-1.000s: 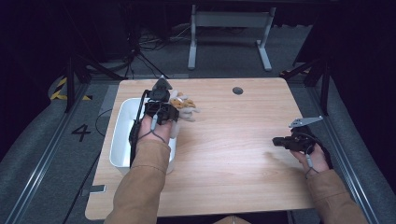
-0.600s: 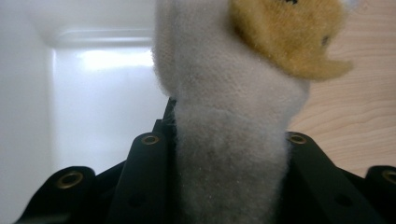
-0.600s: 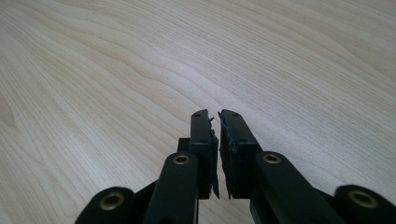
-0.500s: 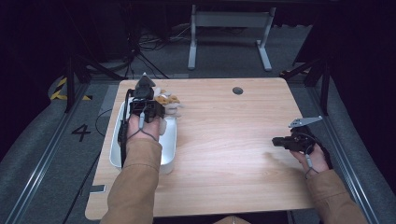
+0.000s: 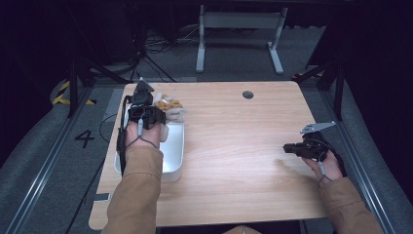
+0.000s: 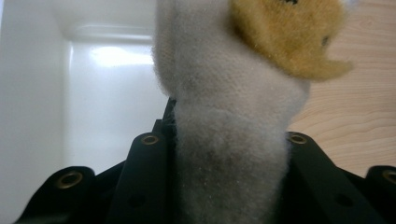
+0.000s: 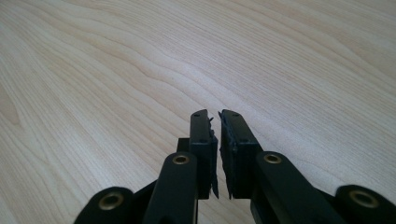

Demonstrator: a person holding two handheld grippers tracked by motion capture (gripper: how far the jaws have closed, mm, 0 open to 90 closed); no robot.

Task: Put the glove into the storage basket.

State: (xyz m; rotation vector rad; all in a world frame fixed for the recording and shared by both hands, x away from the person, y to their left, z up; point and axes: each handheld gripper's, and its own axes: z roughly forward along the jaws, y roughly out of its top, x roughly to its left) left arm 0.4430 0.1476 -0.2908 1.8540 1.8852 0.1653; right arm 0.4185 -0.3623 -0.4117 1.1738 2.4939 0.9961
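A person seated at a light wooden table (image 5: pixel 229 146) works with a hand-held gripper in each hand. The left gripper (image 5: pixel 146 109) is clamped on a plush toy (image 5: pixel 168 108), a soft grey-white figure with a tan-orange patch; in the left gripper view the toy's grey body (image 6: pixel 224 140) is pinched between the two black jaws and rises above them, its orange part (image 6: pixel 285 37) at the top. Seen from the high view, the toy is held at the far end of a white tray (image 5: pixel 174 156), with its body reaching past the tray's right wall over the bare wood. The tray lies along the table's left edge, its long side running away from the person, and the left forearm in a tan sleeve (image 5: pixel 136 190) passes over it. The left gripper view shows the tray's glossy white floor (image 6: pixel 102 93) under and to the left of the toy, and wood grain to the toy's right.

The right gripper (image 5: pixel 294 147) rests well apart from the tray, near the table's right edge, its jaws pointing toward the tray. They are drawn together with nothing between them; in the right gripper view (image 7: pixel 218 154) only a thin slit separates the pads above plain wood. A grey three-cornered plate (image 5: pixel 316 127) sits on top of it.
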